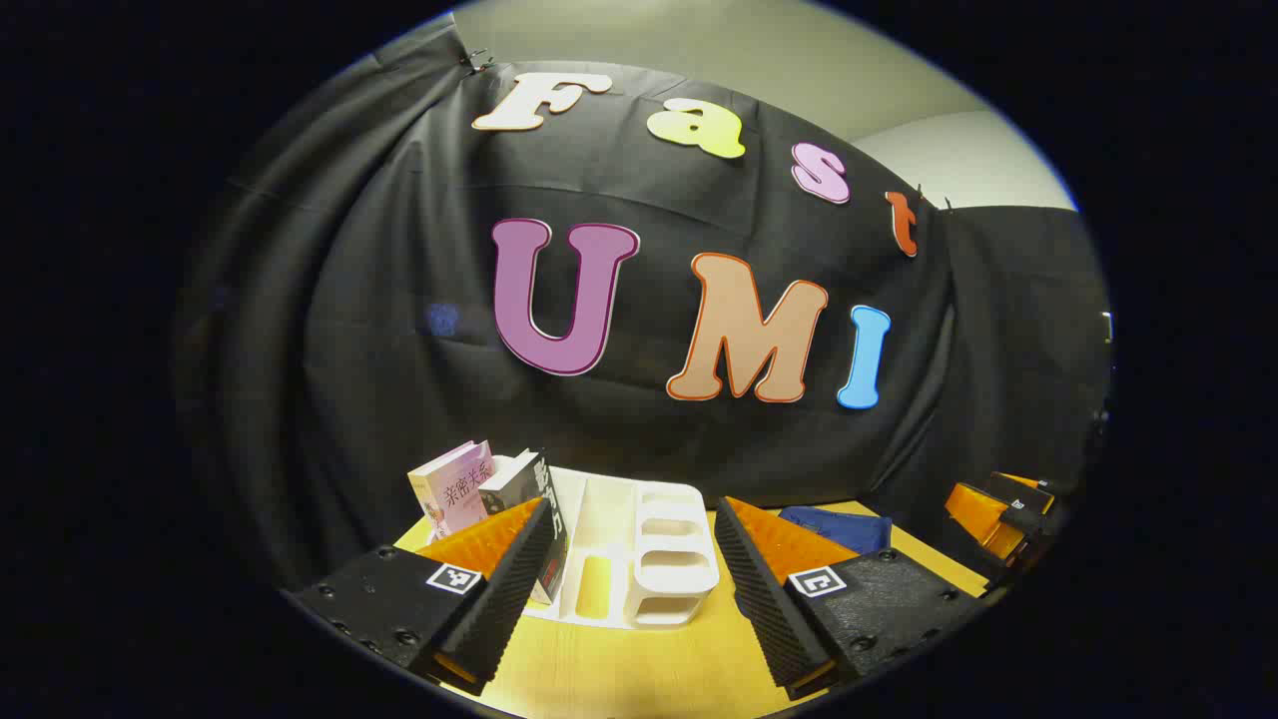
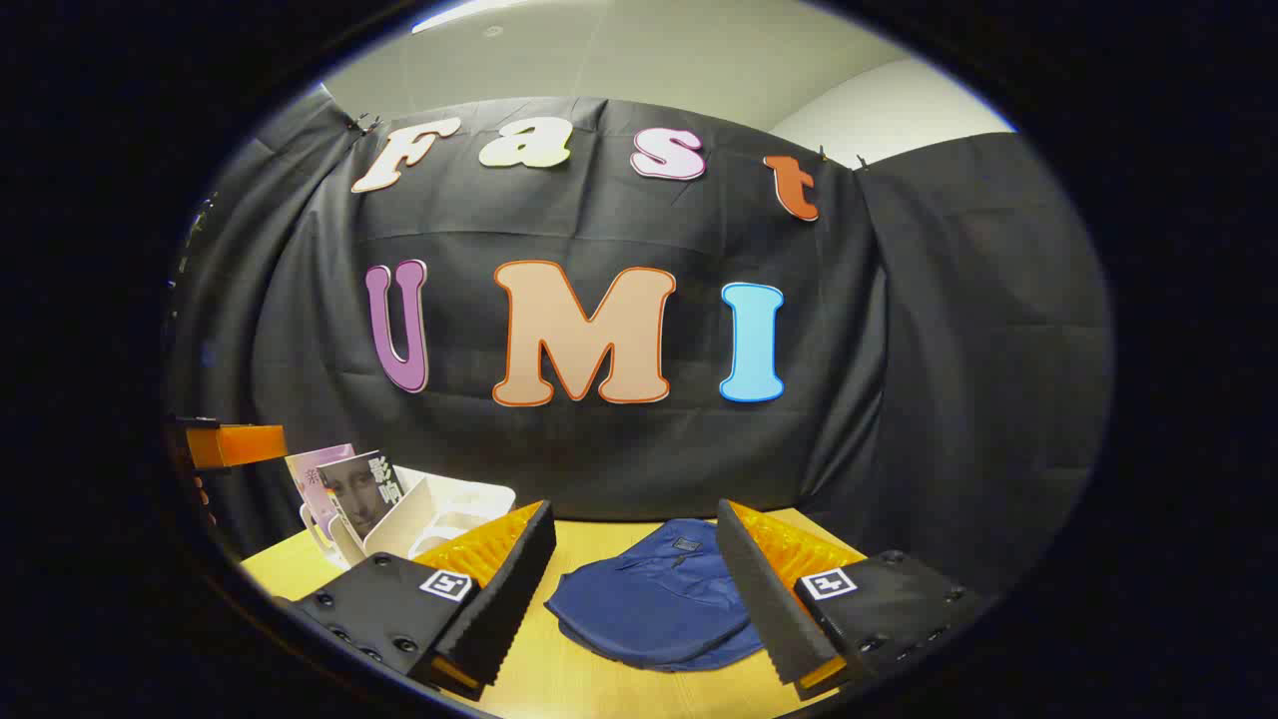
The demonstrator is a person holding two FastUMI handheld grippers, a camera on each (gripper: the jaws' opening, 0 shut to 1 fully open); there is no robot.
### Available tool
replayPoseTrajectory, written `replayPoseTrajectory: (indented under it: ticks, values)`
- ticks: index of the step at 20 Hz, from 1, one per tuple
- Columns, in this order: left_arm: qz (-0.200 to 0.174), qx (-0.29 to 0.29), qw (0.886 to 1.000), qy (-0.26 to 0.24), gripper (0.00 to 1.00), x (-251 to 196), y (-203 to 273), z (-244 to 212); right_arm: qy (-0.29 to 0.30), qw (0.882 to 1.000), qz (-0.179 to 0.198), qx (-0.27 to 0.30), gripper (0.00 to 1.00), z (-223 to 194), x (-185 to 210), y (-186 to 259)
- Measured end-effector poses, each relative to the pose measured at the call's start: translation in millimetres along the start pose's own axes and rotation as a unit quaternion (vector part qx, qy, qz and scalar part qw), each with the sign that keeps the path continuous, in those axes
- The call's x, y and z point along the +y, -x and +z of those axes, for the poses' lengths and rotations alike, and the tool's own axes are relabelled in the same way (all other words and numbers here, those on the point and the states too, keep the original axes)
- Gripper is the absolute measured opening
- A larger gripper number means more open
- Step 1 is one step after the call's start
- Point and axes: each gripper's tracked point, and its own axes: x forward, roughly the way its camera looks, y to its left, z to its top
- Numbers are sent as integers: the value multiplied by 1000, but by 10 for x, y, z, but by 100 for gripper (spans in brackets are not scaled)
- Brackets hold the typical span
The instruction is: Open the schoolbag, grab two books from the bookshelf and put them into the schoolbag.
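Observation:
A white bookshelf (image 1: 639, 559) stands on the wooden table, straight ahead of my left gripper (image 1: 629, 589), which is open and holds nothing. Two books lean in its left end: a pink one (image 1: 451, 487) and a dark one (image 1: 524, 484). The blue schoolbag (image 2: 659, 604) lies flat on the table in front of my right gripper (image 2: 634, 589), also open and holding nothing. In the right gripper view the bookshelf (image 2: 439, 514) and both books (image 2: 349, 489) sit at the left. A corner of the schoolbag (image 1: 837, 526) shows in the left gripper view behind the right finger.
The wooden table (image 2: 579, 679) runs back to the black cloth wall. My right gripper (image 1: 1003, 514) shows at the far right of the left gripper view, and part of my left gripper (image 2: 225, 444) shows at the left edge of the right gripper view.

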Motion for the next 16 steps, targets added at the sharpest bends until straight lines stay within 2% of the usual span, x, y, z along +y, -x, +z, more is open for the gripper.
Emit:
replayPoseTrajectory:
  ticks: [6, 7, 9, 16]
  values:
    - [5, 5, 1000, 6, 95, -77, -2, -55, 14, 1000, 11, -2, 100, 9, -16, 8]
    - [6, 6, 1000, 6, 92, -77, 7, -67, 17, 1000, 14, -2, 100, 3, -9, 9]
    - [10, 13, 1000, 11, 95, -72, 15, -97, 23, 1000, 19, -2, 100, -10, 8, 3]
    - [11, 29, 999, 11, 95, -91, 40, -187, 19, 1000, 24, 1, 100, -41, -8, -6]
